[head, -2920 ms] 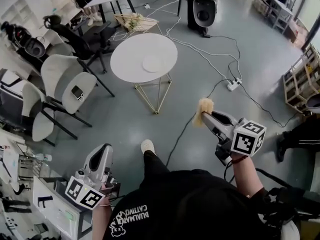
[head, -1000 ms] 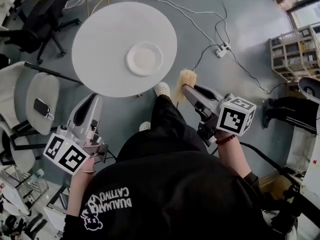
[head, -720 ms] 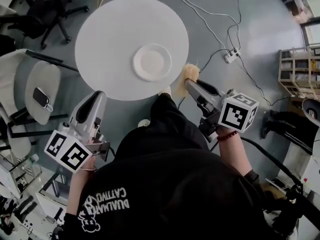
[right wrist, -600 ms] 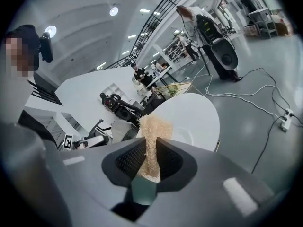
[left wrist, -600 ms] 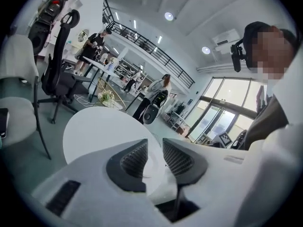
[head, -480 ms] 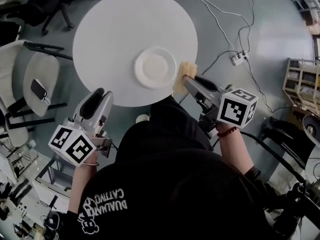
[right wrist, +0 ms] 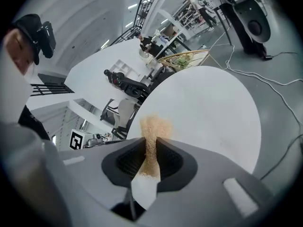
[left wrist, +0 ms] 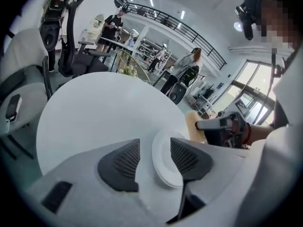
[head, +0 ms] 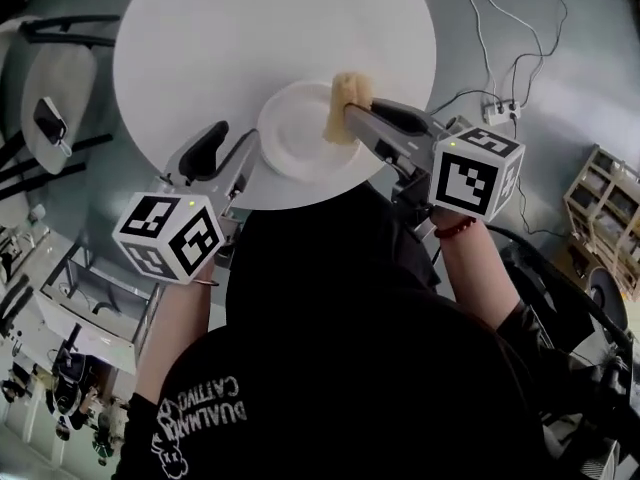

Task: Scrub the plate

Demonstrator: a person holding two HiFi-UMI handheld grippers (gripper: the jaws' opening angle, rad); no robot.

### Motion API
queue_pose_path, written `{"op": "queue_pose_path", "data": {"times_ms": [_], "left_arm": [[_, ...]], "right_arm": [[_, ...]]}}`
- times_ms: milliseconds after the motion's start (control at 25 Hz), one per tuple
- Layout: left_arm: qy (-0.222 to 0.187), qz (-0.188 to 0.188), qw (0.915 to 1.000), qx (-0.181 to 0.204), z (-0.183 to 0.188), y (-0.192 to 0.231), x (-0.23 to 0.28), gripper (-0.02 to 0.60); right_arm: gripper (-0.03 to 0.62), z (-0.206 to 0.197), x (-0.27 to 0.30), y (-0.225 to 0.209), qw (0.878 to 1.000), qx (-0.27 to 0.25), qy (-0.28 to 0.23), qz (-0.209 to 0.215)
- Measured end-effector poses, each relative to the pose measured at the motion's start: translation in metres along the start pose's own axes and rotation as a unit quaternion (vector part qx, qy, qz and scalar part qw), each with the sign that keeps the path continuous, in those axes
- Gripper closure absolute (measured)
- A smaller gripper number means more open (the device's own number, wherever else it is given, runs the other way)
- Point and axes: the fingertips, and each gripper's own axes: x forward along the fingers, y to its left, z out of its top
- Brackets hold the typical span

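Note:
A white plate (head: 295, 153) lies near the front edge of the round white table (head: 200, 38). My right gripper (head: 352, 120) is shut on a tan sponge (head: 343, 108), which hangs over the plate's right half. In the right gripper view the sponge (right wrist: 152, 126) sticks out from between the pads (right wrist: 168, 160). My left gripper (head: 235, 156) is at the plate's left edge. Its jaws have just been opening. In the left gripper view the plate's rim (left wrist: 163, 167) lies between the spread pads (left wrist: 124, 161), not pressed by them.
A light chair with a phone (head: 47, 120) on its seat stands left of the table. On the grey floor to the right lie a power strip (head: 497, 113) and cables, with a wooden shelf (head: 610, 203) beyond. People and office chairs (left wrist: 66, 32) are in the background.
Both grippers have moved forward and down to the table. The sponge went from beside the table edge to over the plate. The left jaws went from shut to open, around the plate's rim.

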Motion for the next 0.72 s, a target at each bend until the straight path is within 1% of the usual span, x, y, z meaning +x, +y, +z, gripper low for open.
{"op": "queue_pose_path", "data": {"times_ms": [120, 200, 280, 400, 440, 560, 720], "left_arm": [[0.009, 0.045, 0.9989, 0.006, -0.012, 0.005, 0.011, 0.377], [0.013, 0.064, 0.9978, 0.015, -0.019, 0.005, 0.017, 0.377], [0.016, 0.069, 0.9973, 0.018, -0.027, -0.001, 0.024, 0.379], [0.016, 0.080, 0.9965, 0.014, -0.036, -0.014, 0.032, 0.437], [0.018, 0.086, 0.9961, 0.012, -0.038, -0.019, 0.034, 0.445], [0.022, 0.094, 0.9954, 0.008, -0.040, -0.030, 0.038, 0.445], [0.028, 0.098, 0.9947, 0.011, -0.038, -0.006, 0.044, 0.440]], "right_arm": [[0.528, 0.004, 0.013, -0.006, 1.000, -0.013, 0.023, 0.016], [0.528, 0.006, 0.018, -0.009, 0.999, -0.022, 0.031, 0.025], [0.528, 0.005, 0.020, -0.013, 0.998, -0.028, 0.038, 0.033], [0.528, 0.000, 0.019, -0.014, 0.997, -0.033, 0.056, 0.049], [0.528, -0.002, 0.018, -0.012, 0.996, -0.034, 0.064, 0.055], [0.528, -0.002, 0.021, -0.002, 0.993, -0.041, 0.087, 0.074], [0.528, -0.003, 0.059, 0.008, 0.988, -0.058, 0.109, 0.095]]}}
